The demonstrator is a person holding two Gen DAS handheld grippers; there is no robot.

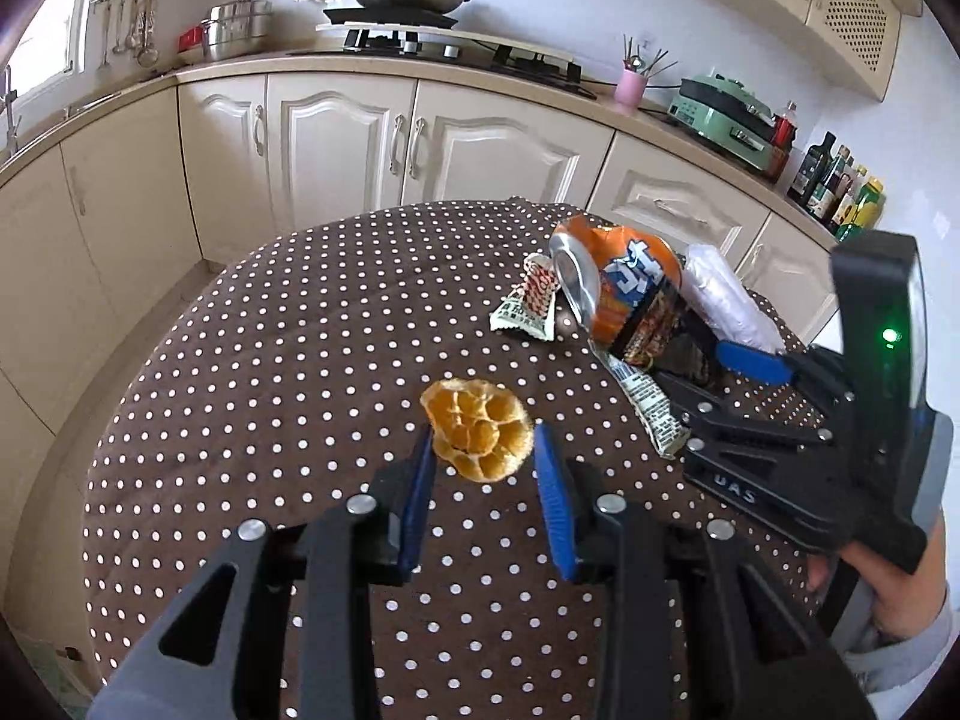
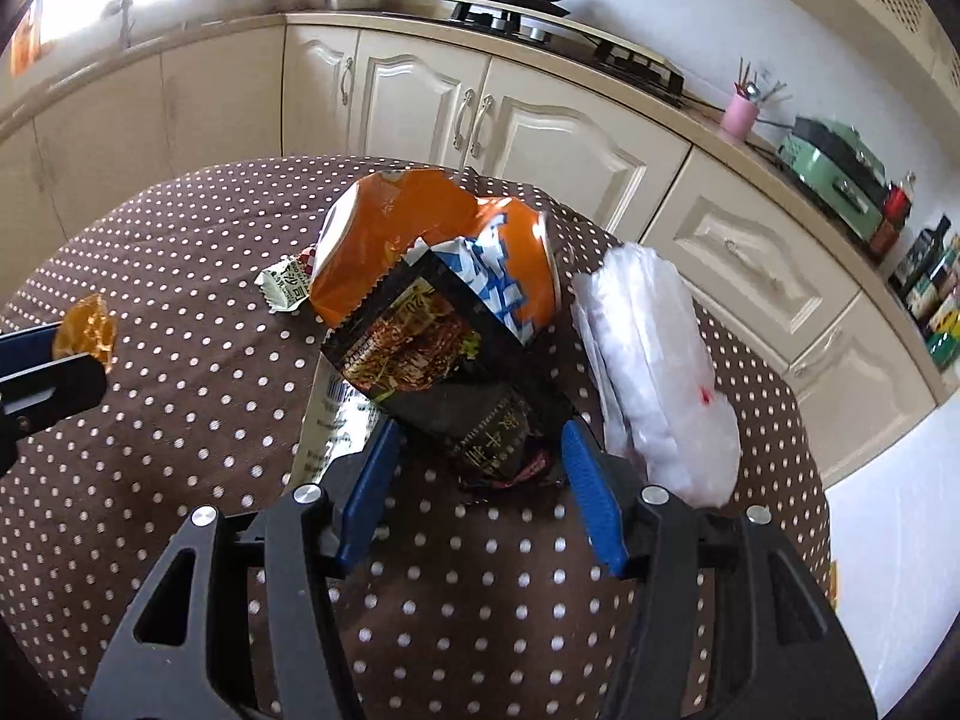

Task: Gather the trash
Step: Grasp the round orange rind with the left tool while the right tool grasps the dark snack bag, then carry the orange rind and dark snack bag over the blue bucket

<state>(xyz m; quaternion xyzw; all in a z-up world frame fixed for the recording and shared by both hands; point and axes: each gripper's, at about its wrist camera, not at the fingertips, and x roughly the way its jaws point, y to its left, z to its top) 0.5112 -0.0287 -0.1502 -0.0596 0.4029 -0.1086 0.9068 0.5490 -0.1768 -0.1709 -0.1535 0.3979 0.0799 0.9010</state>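
Note:
On the brown polka-dot tablecloth (image 1: 270, 360) my left gripper (image 1: 483, 435) is shut on an orange peel (image 1: 477, 435), its blue pads against the peel's two edges. To the right lies a heap: a crushed orange can (image 2: 420, 240), a dark snack wrapper (image 2: 420, 354) leaning on it, a long white wrapper (image 2: 333, 414) and a small green-white wrapper (image 2: 285, 285). My right gripper (image 2: 480, 429) stands open around the dark wrapper's lower end, pads apart from it. The left wrist view shows the right gripper (image 1: 714, 372) reaching into the heap from the right.
A folded white plastic bag (image 2: 654, 384) lies just right of the heap, close to the right finger. Beyond the table's far edge run cream cabinets (image 1: 336, 138) and a counter with a stove (image 1: 420, 42). A person's hand (image 1: 900, 600) holds the right gripper.

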